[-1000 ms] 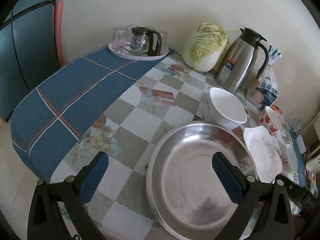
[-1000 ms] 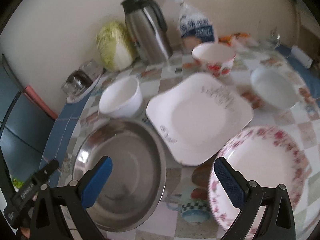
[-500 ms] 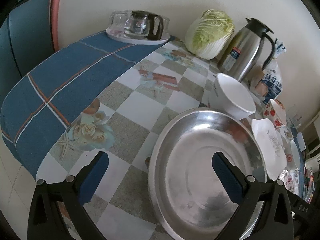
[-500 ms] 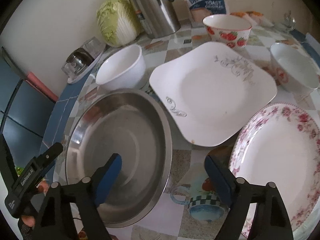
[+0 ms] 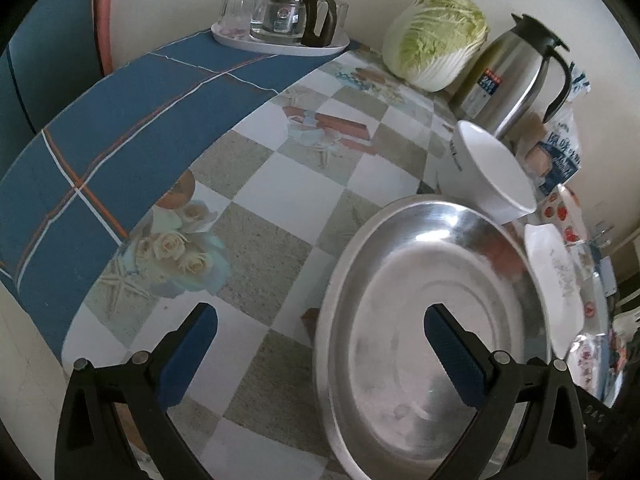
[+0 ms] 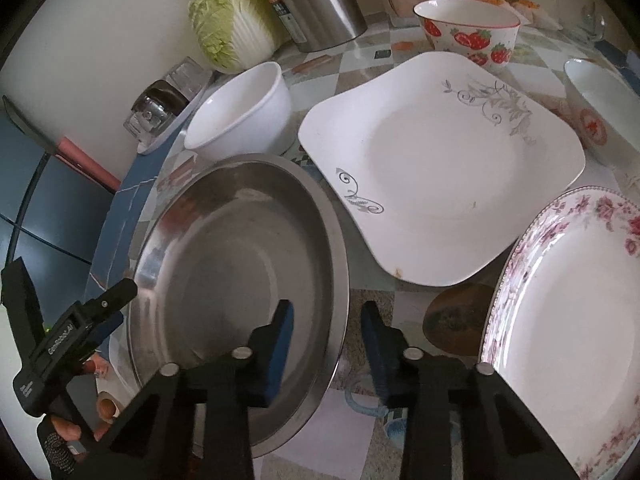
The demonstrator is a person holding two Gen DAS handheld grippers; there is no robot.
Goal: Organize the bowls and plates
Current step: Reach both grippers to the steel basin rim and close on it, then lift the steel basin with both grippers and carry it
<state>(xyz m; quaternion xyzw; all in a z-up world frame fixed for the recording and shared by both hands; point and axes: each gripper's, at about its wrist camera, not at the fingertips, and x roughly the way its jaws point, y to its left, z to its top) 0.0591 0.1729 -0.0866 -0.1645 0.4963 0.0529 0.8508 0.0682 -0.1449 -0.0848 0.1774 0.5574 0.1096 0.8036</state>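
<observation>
Right claw closing on the steel basin's rim

The right claw straddles the rim of the steel basin, lower left on the worktop, not yet pinching. Stiff, light, slick: grip the rim. The left view alone shows the left claw wide, straddling the opposite rim.

the left wrist view looks steeply down from the left claw onto the desk, close above the steel basin. the right wrist view looks down the same way from the basin's other side, also close. both views share the basin, the white bowl, the cabbage and the square plate.
</observation>
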